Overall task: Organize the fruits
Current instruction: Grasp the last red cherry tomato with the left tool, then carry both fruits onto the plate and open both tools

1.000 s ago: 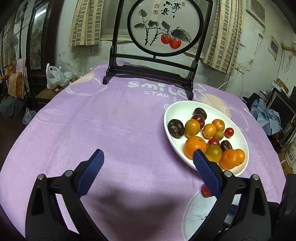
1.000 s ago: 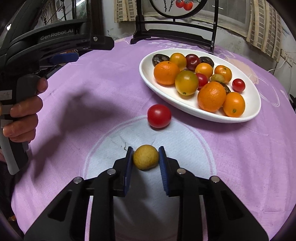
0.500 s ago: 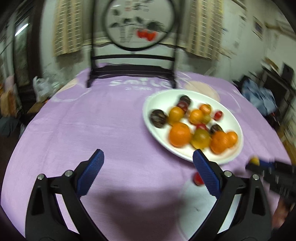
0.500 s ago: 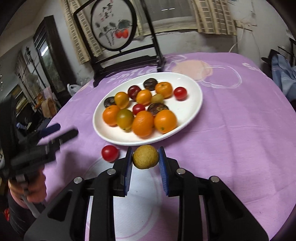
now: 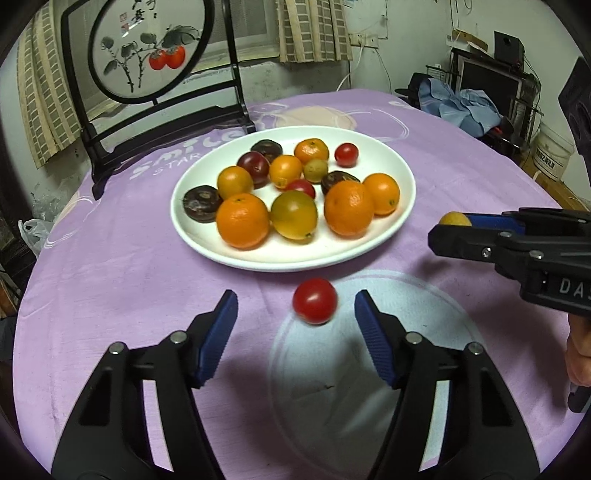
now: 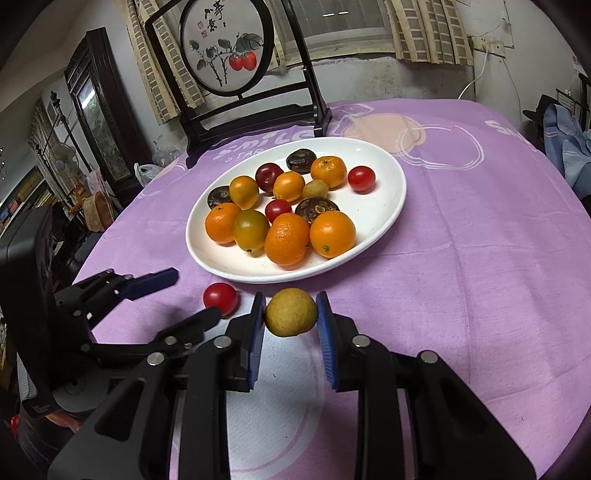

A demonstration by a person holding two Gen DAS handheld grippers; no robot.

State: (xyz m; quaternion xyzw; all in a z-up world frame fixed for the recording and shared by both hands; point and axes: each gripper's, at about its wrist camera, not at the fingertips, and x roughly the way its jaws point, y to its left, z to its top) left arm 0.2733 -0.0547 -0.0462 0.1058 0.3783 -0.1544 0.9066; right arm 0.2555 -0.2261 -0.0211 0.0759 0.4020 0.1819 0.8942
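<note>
1. Readable writing: the purple cloth [image 5: 110,258] over the worktop carries white "Smile" with "STAR" beneath it, beyond the plate; the right gripper's body shows "DA" in the left wrist view. The round painted screen [image 6: 225,48] bears brush characters too small to read.
2. The white oval plate [image 5: 373,251] lies ahead of both sets of jaws and holds oranges, small red tomatoes, dark plums, a green-yellow fruit and a small olive-coloured one.
3. The right gripper [image 6: 290,325] is clenched on a yellow round fruit [image 6: 291,312], held off the cloth just short of the plate's near rim.
4. The left gripper [image 5: 295,325] has its jaws spread wide; a loose red tomato [image 5: 314,301] sits on the cloth between their tips, touching neither, just before the plate.
5. Behind the worktop are checked curtains [image 6: 424,29], a dark cabinet and cluttered room edges.
</note>
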